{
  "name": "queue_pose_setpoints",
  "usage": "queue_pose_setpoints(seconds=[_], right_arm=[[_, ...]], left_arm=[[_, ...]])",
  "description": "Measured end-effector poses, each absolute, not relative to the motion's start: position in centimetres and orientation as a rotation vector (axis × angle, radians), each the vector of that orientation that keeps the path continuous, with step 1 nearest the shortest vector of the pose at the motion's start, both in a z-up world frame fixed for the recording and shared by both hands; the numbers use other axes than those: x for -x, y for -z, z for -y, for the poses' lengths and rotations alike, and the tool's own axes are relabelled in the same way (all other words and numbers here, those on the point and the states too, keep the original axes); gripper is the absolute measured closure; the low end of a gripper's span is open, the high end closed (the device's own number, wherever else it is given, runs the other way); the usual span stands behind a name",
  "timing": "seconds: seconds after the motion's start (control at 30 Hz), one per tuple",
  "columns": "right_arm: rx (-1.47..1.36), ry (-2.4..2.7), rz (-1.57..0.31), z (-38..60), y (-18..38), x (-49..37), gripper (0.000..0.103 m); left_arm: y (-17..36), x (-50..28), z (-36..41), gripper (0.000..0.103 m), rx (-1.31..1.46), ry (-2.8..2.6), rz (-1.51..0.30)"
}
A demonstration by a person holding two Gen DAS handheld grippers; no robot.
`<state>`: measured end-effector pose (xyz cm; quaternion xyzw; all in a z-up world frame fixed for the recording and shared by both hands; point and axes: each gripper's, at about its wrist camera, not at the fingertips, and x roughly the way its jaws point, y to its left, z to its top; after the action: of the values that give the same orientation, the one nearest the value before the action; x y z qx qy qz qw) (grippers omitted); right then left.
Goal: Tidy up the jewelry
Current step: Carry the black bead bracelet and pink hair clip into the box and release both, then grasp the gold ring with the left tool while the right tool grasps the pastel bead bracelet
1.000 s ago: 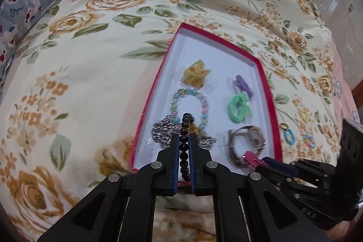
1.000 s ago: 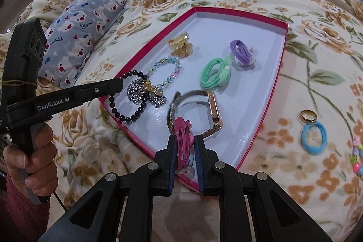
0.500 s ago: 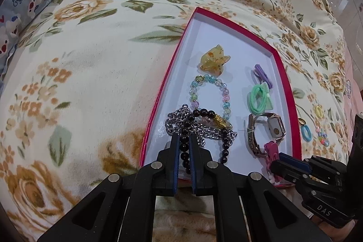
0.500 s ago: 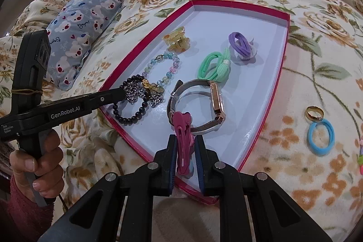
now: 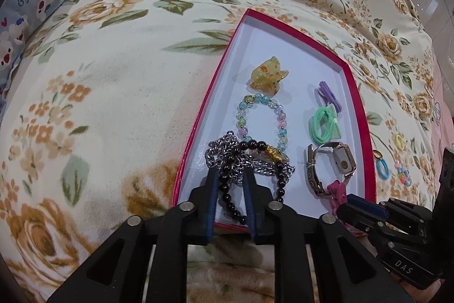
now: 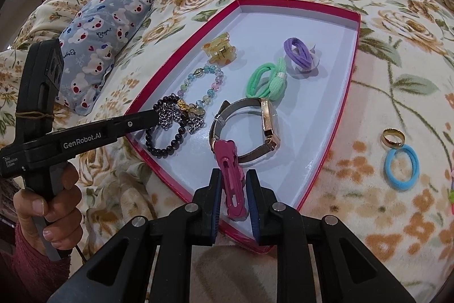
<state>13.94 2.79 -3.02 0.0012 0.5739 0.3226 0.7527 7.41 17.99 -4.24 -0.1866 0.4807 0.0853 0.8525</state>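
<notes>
A red-rimmed white tray lies on the floral bedspread. My left gripper has opened; the black bead bracelet lies between its fingers on the tray floor, over a silver chain. My right gripper has opened slightly around a pink hair clip, which rests on the tray by the watch. Whether its pads still touch the clip is unclear.
The tray also holds a yellow claw clip, pastel bead bracelet, green and purple hair ties. A gold ring and blue hair tie lie on the bedspread to the right. A bear-print pillow is left.
Both grippers lowered into the tray and their jaws spread. The black bracelet now rests on the tray over the chain; the pink clip lies by the watch.
</notes>
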Motion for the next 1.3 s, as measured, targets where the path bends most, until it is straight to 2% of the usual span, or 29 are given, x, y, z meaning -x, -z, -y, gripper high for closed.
queue_pose_setpoints(seconds=[0.13, 0.2, 0.27, 0.37, 0.63, 1.3], right_arm=[[-0.009, -0.703, -1.248, -2.6, 2.7, -13.7, 0.083], [-0.018, -0.706, -1.244, -2.4, 2.4, -13.6, 0.077], [-0.027, -0.708, -1.231, -2.3, 1.8, -13.4, 0.071], [-0.037, -0.709, -1.207, -1.8, 0.9, -13.2, 0.07], [-0.077, -0.663, -1.149, 1.1, -1.2, -12.8, 0.063], [-0.181, -0.418, -1.087, 12.4, -2.8, -11.8, 0.063]], left_arm=[[3.9, -7.1, -17.7, 0.082, 0.381, -0.185, -1.007], [3.8, -6.9, -17.7, 0.081, 0.382, -0.184, -1.005], [3.6, -6.7, -17.7, 0.075, 0.394, -0.181, -1.0], [3.0, -6.3, -17.5, 0.064, 0.393, -0.185, -0.987], [1.7, -5.3, -16.7, 0.052, 0.379, -0.188, -0.958], [-0.3, -5.9, -9.7, 0.049, 0.273, -0.023, -0.976]])
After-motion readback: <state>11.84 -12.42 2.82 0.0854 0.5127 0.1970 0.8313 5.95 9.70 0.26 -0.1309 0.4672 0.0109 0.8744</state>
